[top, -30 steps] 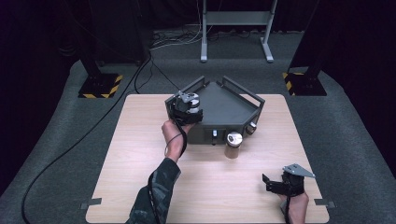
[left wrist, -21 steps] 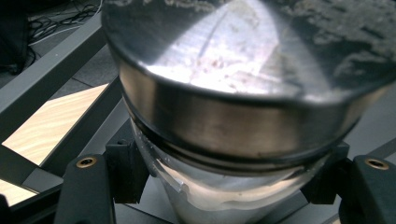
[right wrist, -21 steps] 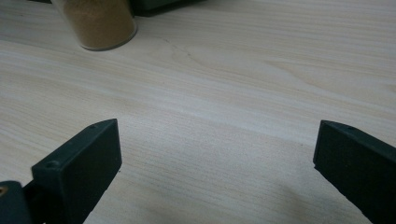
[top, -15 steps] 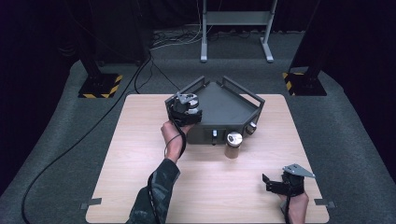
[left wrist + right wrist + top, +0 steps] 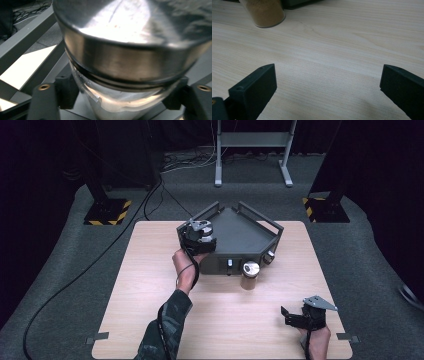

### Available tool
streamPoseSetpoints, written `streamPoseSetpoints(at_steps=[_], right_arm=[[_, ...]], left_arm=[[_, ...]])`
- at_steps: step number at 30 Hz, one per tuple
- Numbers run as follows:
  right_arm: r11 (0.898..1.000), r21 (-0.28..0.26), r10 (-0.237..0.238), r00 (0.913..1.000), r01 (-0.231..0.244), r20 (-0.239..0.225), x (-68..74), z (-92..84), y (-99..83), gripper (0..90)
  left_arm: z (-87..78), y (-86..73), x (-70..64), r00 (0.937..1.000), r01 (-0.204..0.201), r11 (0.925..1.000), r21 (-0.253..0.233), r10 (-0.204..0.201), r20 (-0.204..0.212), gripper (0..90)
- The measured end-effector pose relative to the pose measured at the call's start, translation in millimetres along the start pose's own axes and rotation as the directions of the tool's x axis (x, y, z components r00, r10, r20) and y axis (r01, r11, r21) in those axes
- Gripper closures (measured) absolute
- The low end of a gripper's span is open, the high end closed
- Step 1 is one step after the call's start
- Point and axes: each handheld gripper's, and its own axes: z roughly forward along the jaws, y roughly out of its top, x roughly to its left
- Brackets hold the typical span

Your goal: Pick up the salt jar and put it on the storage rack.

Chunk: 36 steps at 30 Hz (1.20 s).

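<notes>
The left tool [image 5: 199, 236] sits at the near left corner of the dark rack [image 5: 240, 231], and its jaws have just been opening. In the left gripper view its two black jaws stand on either side of a glass jar [image 5: 117, 100] with a broad metal lid [image 5: 130, 50]. The jar is between them, just below the lid, but whether the pads press on the glass or stand a little off it cannot be told, as the lid hides the line of contact. Past the jar, the grey bars of the rack run off to the left of that view, with pale table showing through the gaps.

The right tool [image 5: 305, 316] is low at the near right part of the table [image 5: 150, 270], well apart from the rack. Its jaws stand wide open with nothing between them, hovering close to the bare wood in the right gripper view.

A second jar [image 5: 249, 275], metal-lidded and filled with brown powder [image 5: 265, 11], stands upright on the table just in front of the rack's near side. The rack itself is wedge-shaped with raised rails, and sits at the far middle of the table. Black cables [image 5: 90, 270] trail across the grey floor to the left.
</notes>
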Motion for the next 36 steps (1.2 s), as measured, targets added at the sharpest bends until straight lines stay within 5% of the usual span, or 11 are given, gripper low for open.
streamPoseSetpoints(at_steps=[6,12,18,29,36], right_arm=[[1.000,-0.002,0.001,1.0000,-0.001,0.000,-0.1,-0.3,-0.4,0.0],[1.000,0.001,-0.003,1.0000,0.003,0.000,0.3,0.0,0.1,0.0],[1.000,0.001,-0.002,1.0000,0.002,-0.001,0.2,0.0,0.1,0.0],[1.000,0.005,-0.006,1.0000,0.006,-0.005,-0.2,0.4,0.8,0.0],[1.000,0.006,-0.005,1.0000,0.005,0.001,0.7,0.5,1.1,0.0]], left_arm=[[-8.9,-12.5,-14.2,0.9972,-0.013,0.9999,-0.009,0.012,-0.073,1.6],[-29.1,-32.5,-9.0,0.9972,-0.030,0.9983,-0.050,0.026,-0.070,0.1],[-52.4,-58.8,-5.5,0.9953,-0.069,0.9970,-0.036,0.066,-0.071,0.1],[-83.8,-146.0,13.7,0.9952,-0.003,0.9988,0.049,0.008,-0.098,0.0],[-92.7,-178.7,19.0,0.9914,0.035,0.9943,0.100,-0.021,-0.129,0.1]])
